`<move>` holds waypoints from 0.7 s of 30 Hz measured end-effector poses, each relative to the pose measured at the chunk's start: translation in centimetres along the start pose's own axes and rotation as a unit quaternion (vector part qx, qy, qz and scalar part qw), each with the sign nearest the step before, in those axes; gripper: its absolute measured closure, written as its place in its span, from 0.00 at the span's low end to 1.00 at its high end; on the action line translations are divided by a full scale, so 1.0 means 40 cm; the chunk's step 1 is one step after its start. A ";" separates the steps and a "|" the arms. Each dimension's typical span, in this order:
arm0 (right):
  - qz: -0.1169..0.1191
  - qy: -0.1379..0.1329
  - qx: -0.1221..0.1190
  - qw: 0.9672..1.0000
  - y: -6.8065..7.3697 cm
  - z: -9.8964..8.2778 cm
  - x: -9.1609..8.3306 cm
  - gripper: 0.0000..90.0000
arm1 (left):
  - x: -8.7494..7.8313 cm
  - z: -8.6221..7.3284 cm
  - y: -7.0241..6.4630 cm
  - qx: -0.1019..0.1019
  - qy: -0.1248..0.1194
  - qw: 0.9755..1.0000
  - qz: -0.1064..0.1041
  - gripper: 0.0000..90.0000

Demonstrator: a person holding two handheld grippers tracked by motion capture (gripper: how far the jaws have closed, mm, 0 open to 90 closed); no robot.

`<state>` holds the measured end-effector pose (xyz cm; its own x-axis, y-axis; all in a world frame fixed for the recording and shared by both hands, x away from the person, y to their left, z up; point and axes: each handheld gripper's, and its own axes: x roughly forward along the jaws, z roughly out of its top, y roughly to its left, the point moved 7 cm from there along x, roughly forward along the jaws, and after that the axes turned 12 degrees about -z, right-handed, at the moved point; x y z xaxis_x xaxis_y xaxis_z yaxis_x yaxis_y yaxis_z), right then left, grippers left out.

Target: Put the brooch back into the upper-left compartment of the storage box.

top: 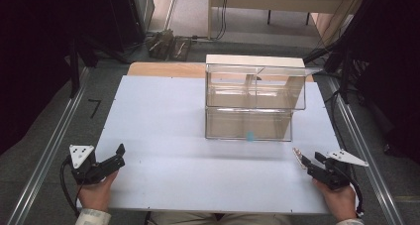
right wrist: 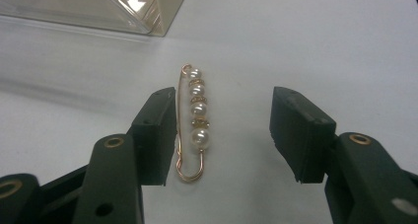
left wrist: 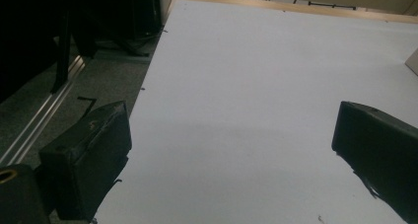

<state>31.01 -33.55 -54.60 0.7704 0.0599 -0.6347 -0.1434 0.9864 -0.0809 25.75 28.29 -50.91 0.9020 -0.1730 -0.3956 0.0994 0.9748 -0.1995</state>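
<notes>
We see the right gripper (right wrist: 222,135) low over the white table (top: 163,136) at its near right edge, jaws partly apart with the pearl pin (right wrist: 194,123) lying between them. The pin is a gold safety-pin style brooch with a row of white pearls and small gold spacers, flat on the table, long axis running away from the gripper. The left-hand jaw in the right gripper view sits right against the pin's wire side, touching or nearly so, we cannot tell which; the other jaw stands well clear, so no squeeze on the pin. In the high view the same gripper (top: 309,164) is held in the person's right hand (top: 339,197), pin (top: 298,155) just at its tips.

Left gripper (top: 116,155) rests at the near left edge of the table in the left hand (top: 94,193), pointing inward. In the left gripper view the jaws stand wide apart with bare table between them, nothing held.

Clear acrylic box (top: 252,98) stands mid-table toward the far side, two tiers, upper tier split into compartments, with a small light-blue item (top: 250,136) at the front of the lower tier. The pin lies near the box's front right corner, apart from it; that corner (right wrist: 148,12) shows at the top of the right gripper view
</notes>
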 end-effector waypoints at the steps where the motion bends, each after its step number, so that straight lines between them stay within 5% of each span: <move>1: -0.001 0.002 0.000 1.000 0.001 -0.001 0.001 0.49 | 0.000 0.000 0.000 0.000 0.000 1.000 0.000 0.01; 21: 0.010 0.015 -0.016 1.000 0.009 -0.007 0.009 0.63 | 0.000 -0.001 -0.001 0.001 0.001 1.000 -0.002 0.01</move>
<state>31.05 -33.22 -55.07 0.7483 0.0751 -0.6591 -0.1796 0.9794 -0.0923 25.74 28.27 -50.93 0.9007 -0.1774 -0.3966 0.1040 0.9743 -0.1996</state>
